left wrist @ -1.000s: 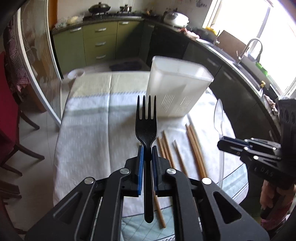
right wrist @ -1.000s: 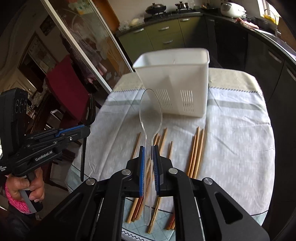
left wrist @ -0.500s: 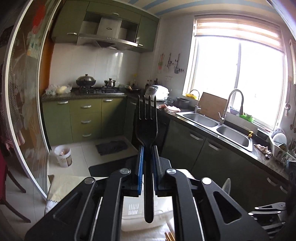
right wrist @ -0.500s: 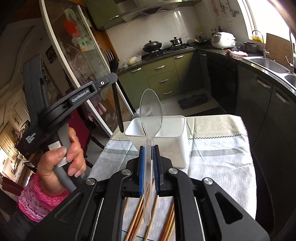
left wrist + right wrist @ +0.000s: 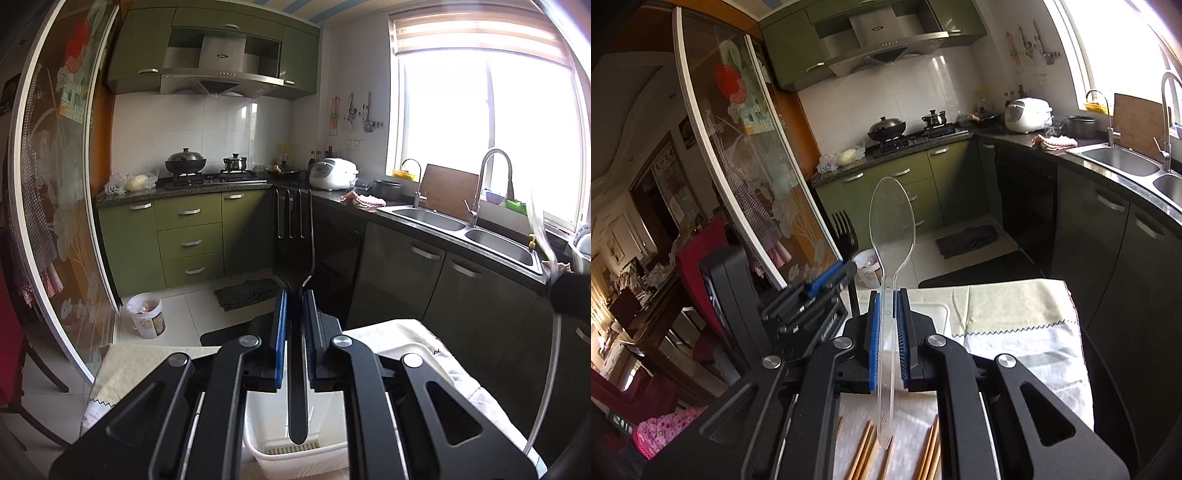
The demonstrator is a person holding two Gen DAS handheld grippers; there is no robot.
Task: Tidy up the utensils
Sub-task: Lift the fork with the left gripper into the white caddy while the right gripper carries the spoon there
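My left gripper (image 5: 294, 297) is shut on a black fork (image 5: 293, 236), held upright with its tines up. The handle's lower end hangs over the open top of the white utensil basket (image 5: 258, 456). My right gripper (image 5: 888, 295) is shut on a clear plastic spoon (image 5: 892, 218), bowl up, above the table. In the right wrist view the left gripper (image 5: 827, 282) and its fork (image 5: 846, 230) sit just left of the basket's rim (image 5: 940, 310). Several wooden chopsticks (image 5: 864, 454) lie on the cloth below the spoon's handle. The clear spoon (image 5: 539, 221) shows at the left wrist view's right edge.
A pale tablecloth (image 5: 1015, 325) covers the table. A glass sliding door (image 5: 753, 177) and red chairs (image 5: 701, 254) stand to the left. On the kitchen floor beyond are a small bucket (image 5: 146, 314) and a dark mat (image 5: 967, 240). A pink sleeve (image 5: 661, 432) shows low left.
Both grippers rose and tipped upward, so the views swung from the tabletop to the kitchen. The left gripper carried the fork across to above the basket, close beside the right gripper.
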